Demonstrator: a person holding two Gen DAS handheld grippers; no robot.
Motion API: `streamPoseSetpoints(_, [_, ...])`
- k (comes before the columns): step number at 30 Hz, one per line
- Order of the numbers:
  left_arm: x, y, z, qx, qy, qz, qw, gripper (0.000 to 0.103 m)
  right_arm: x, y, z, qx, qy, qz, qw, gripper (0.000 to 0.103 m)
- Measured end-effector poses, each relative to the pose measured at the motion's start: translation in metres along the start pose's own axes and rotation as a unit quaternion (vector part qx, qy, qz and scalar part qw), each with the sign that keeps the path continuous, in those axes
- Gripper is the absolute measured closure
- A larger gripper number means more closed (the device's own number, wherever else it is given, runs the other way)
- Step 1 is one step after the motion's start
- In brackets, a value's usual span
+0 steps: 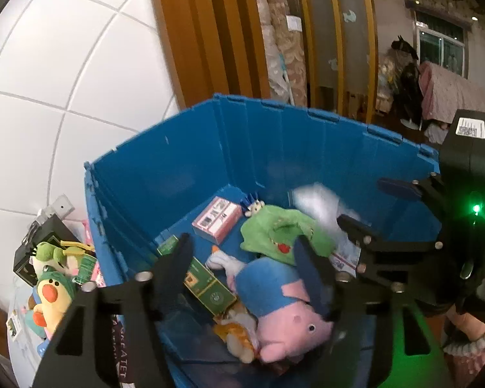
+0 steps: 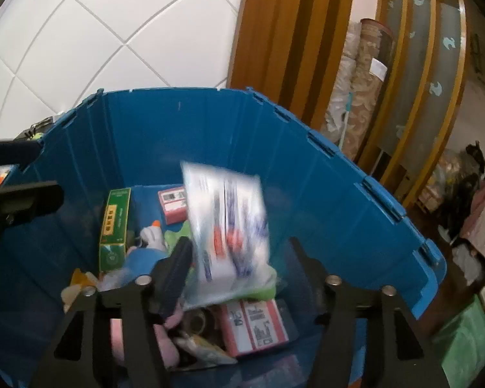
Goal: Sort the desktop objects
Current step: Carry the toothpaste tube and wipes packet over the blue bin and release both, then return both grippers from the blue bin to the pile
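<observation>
Both grippers hang over a large blue plastic crate [image 1: 165, 168] with ribbed walls and notched rims.

Left gripper [image 1: 245, 252]: jaws spread, nothing pinched. A pink plush pig in a blue shirt [image 1: 274, 300] lies on the crate floor below and between the jaws; contact with the right-hand jaw cannot be judged. A green rectangular carton [image 1: 207, 283] lies on the floor beside the left-hand jaw.

Right gripper [image 2: 239, 255]: jaws spread. A clear plastic packet with blue and red print [image 2: 226, 226], blurred, sits between the jaws and free of both pads.

Crate contents: a green plush garment [image 1: 274, 229] at centre, a pink-and-white box [image 1: 216, 218] towards the far wall, a second pink-and-white box [image 2: 255, 326] near the right gripper, and a white plush toy [image 2: 152, 236] beside the green carton.

Clearance: the far part of the floor and the far right corner are bare blue plastic. The side walls stand higher than the contents and rise close on either side of both grippers.

Outside the left wall, a yellow plush duck [image 1: 50, 297] and a black box [image 1: 42, 245] sit against the crate. White tiled wall [image 1: 64, 64] stands behind.
</observation>
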State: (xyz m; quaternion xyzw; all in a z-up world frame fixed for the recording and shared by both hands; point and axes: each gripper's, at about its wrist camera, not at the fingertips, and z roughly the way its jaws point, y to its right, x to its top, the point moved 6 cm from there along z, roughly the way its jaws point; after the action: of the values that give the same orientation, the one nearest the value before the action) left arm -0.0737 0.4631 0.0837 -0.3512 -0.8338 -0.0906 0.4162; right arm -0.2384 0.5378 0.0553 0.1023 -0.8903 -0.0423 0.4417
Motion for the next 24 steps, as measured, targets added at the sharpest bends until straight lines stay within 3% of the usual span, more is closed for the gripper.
streamPoseSetpoints(7, [-0.001,-0.006,-0.005,0.002,0.009,-0.012,0.9999,0.035,0.004,0.001,-0.011,-0.009,0.013,0.005,1.0,0.013])
streamPoseSetpoints(11, [-0.002,-0.018,-0.017,0.013,0.026,-0.019,0.9994,0.035,0.01,-0.001,-0.024,-0.016,0.027,0.005,0.999,0.006])
streamPoseSetpoints(24, [-0.041,-0.119,-0.076,0.055,0.078,-0.091,0.9913,0.035,0.037,-0.07,-0.091,-0.006,0.082,-0.016,0.996,0.0])
